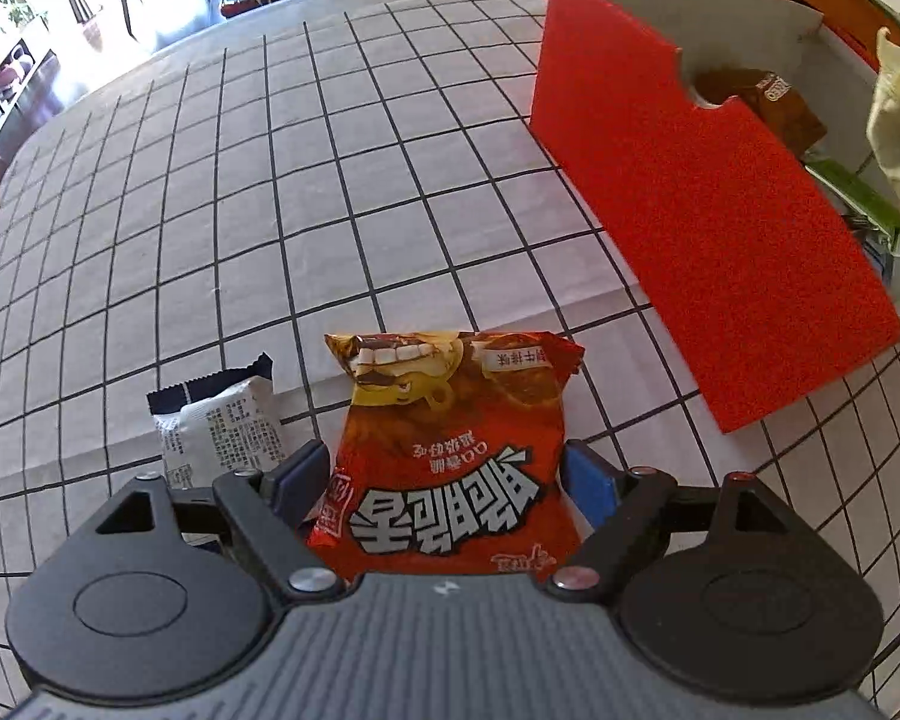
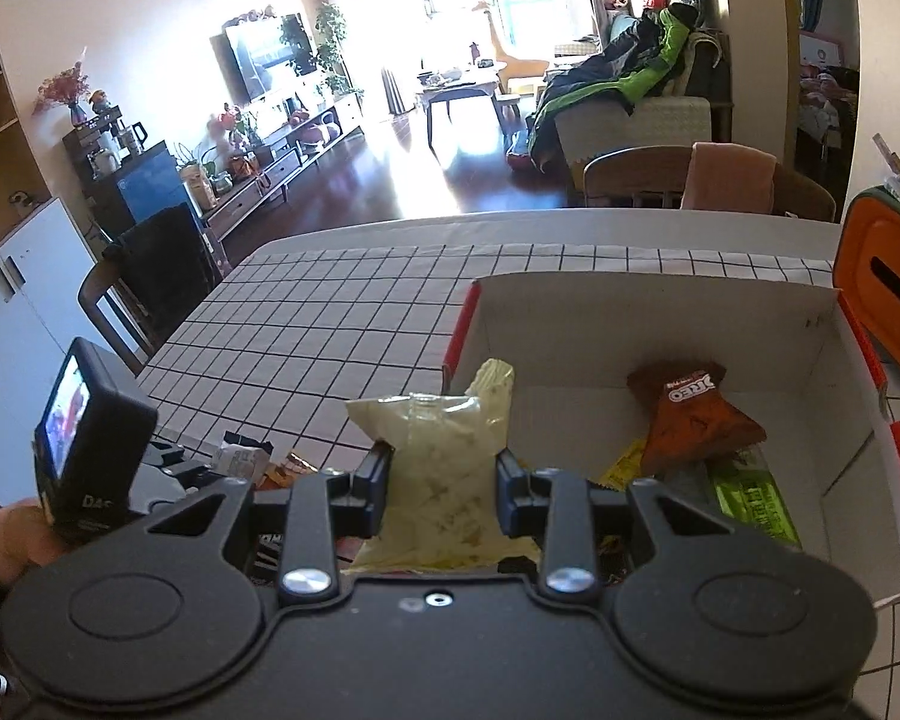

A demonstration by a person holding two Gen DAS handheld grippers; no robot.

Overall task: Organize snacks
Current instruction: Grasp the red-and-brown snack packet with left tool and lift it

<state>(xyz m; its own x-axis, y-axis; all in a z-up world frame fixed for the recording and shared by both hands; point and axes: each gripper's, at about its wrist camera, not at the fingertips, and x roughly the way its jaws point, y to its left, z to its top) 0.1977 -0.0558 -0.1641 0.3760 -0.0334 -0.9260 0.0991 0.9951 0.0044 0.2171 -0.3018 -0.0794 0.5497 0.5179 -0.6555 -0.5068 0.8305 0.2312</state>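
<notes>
Left gripper [image 1: 447,474]: jaws stand wide apart on either side of the red snack bag [image 1: 450,450], which lies flat on the checked tablecloth [image 1: 270,180]; the blue pads look just clear of the bag's sides, nothing clamped yet
Right gripper [image 2: 441,480]: jaws clamped on a pale yellow snack bag [image 2: 444,468], held up near the box's near left corner
Box [image 2: 660,324]: open cardboard box with red outer walls, standing on the table; inside lie a brown cookie pack [image 2: 690,414], a green packet [image 2: 750,504] and other wrappers I cannot make out
White packet [image 1: 222,429]: lies just beside the red snack bag, near the left gripper's left finger
Risk, left side: the puffy bag may squirt out or fold if the jaws close only on its crimped side edges; the left finger could also catch the white packet and drag it along
Risk, right side: a release here may drop the yellow bag on the box rim or outside it, since it seems to hang at the corner, not over the middle
Edges: the box's tall red wall [image 1: 690,198] stands to the right of the red bag, apart from it; a low carry toward the box would strike it
Open room: bare tablecloth ahead and to the left of the red bag; the far half of the box floor is free
</notes>
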